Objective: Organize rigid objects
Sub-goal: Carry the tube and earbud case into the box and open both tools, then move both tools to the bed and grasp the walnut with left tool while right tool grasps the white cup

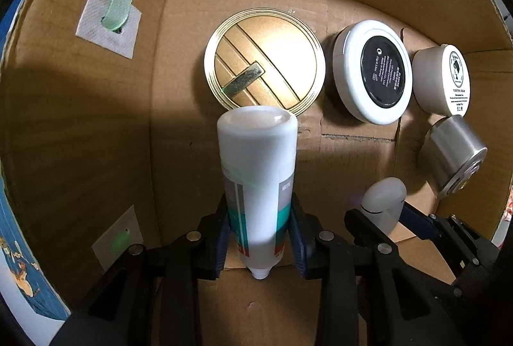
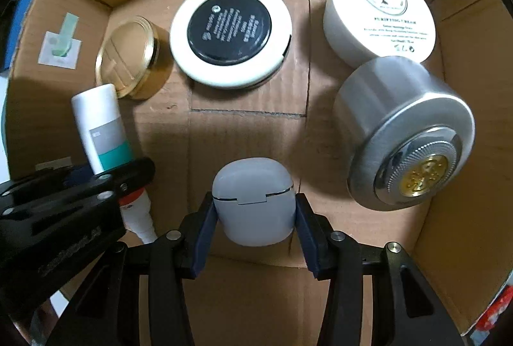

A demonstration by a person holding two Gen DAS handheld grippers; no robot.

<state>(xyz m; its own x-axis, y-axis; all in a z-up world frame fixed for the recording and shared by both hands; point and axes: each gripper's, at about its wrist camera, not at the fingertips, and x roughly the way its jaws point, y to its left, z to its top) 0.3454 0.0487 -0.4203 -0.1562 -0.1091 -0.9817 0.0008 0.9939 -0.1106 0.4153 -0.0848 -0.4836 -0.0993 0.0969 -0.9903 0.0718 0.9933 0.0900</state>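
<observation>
My left gripper (image 1: 260, 233) is shut on a white tube with teal and grey bands (image 1: 256, 173), held inside a cardboard box (image 1: 80, 128). My right gripper (image 2: 255, 217) is shut on a pale grey earbud case (image 2: 255, 201), also inside the box. The tube also shows in the right wrist view (image 2: 102, 128) at the left, and the earbud case shows in the left wrist view (image 1: 383, 201) at the right. On the box floor lie a gold round tin (image 1: 264, 60), a white compact with a black label (image 1: 372, 71), a white cream jar (image 1: 441, 80) and a silver jar (image 1: 453, 152).
The box walls rise on the left and right, with a white label and green tape (image 1: 112, 12) on the left wall. In the right wrist view the silver jar (image 2: 404, 134) lies close on the right, with the white cream jar (image 2: 380, 12) behind it.
</observation>
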